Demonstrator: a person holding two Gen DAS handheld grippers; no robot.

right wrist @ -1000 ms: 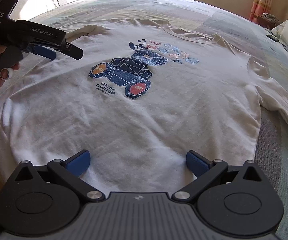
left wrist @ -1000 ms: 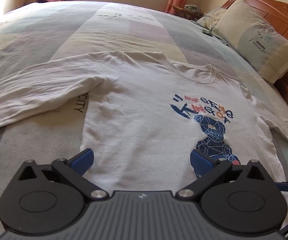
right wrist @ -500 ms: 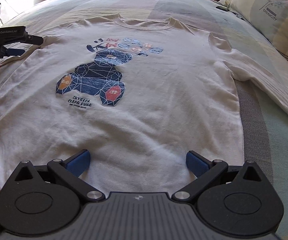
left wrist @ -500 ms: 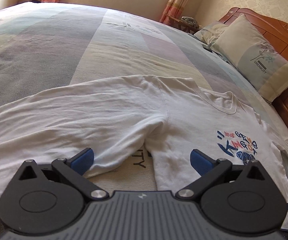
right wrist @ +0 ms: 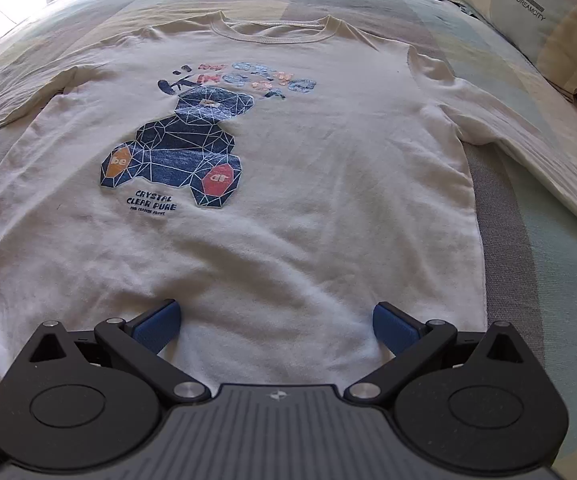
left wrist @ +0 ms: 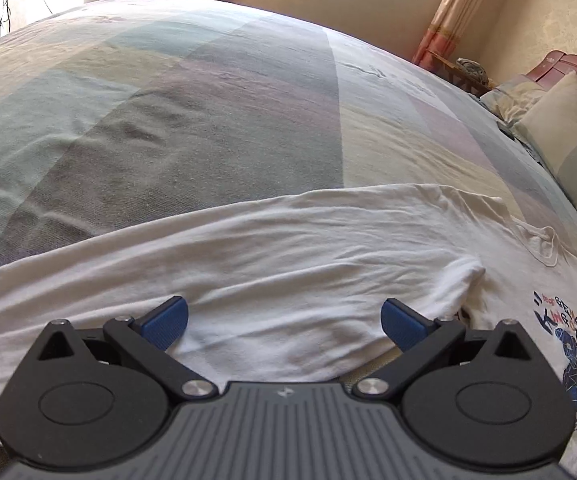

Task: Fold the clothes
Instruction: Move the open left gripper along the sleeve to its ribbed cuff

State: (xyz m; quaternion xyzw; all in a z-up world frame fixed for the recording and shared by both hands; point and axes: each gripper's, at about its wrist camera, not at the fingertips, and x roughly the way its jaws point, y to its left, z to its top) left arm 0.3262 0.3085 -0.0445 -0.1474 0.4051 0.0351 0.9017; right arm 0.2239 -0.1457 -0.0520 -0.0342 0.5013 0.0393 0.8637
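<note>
White long-sleeved cotton shirt with a blue bear print is lying face-up on the pastel patchwork bedspread. Left gripper is hovering, fingers spread, over the sleeve; pinching near its cuff should fold cleanly. Right gripper is waiting, spread wide, at the hem.

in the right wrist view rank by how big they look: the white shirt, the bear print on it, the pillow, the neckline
1. white shirt
2. bear print
3. pillow, partly cut off and farther away, so its rank against the print is unsure
4. neckline
</note>
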